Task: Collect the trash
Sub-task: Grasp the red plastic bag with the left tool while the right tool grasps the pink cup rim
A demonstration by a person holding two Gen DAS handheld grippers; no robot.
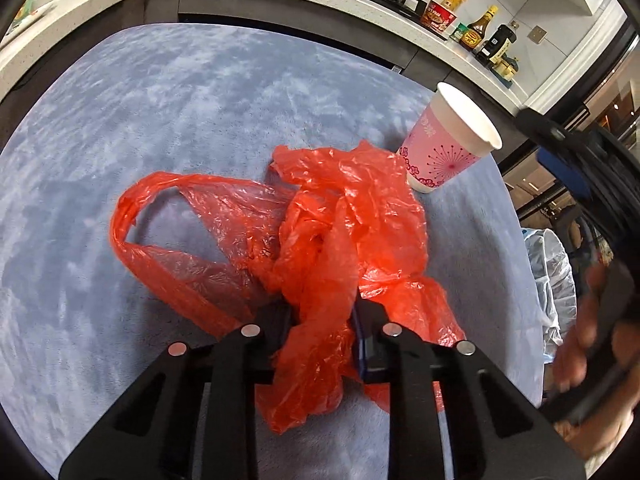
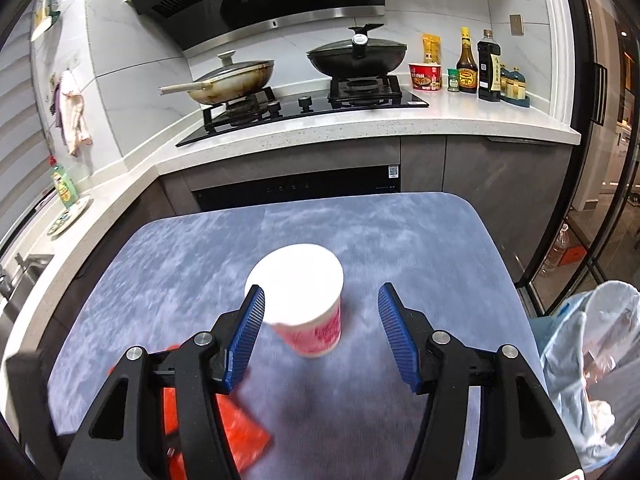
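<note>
Left wrist view: a crumpled red plastic bag (image 1: 320,224) sprawls across the blue-grey counter (image 1: 160,120), its looped handle trailing toward nine o'clock and its bunched middle drawn down to six o'clock, where the left gripper (image 1: 322,320) has its jaws clamped on a thick fold of the film. At two o'clock from the bag, touching its upper edge, stands a pink-and-white paper cup (image 1: 444,140), upright and seemingly empty. At four o'clock, past the counter's edge, a pale-blue bin liner (image 1: 552,272) shows.

Right wrist view: the right gripper (image 2: 320,320) hovers with jaws wide apart, the cup (image 2: 304,308) between them but nearer the left pad, which overlaps its rim; whether it touches cannot be told. A corner of the red bag (image 2: 240,428) lies at seven o'clock under the left finger. The open liner (image 2: 588,360) waits at three o'clock.

Both items look feather-light. The bag is soft, slippery and shapeless, best held at a gathered wad, as it is. The cup is thin-walled and easily crushed or tipped, so a gentle squeeze across its mid-wall seems wisest.
</note>
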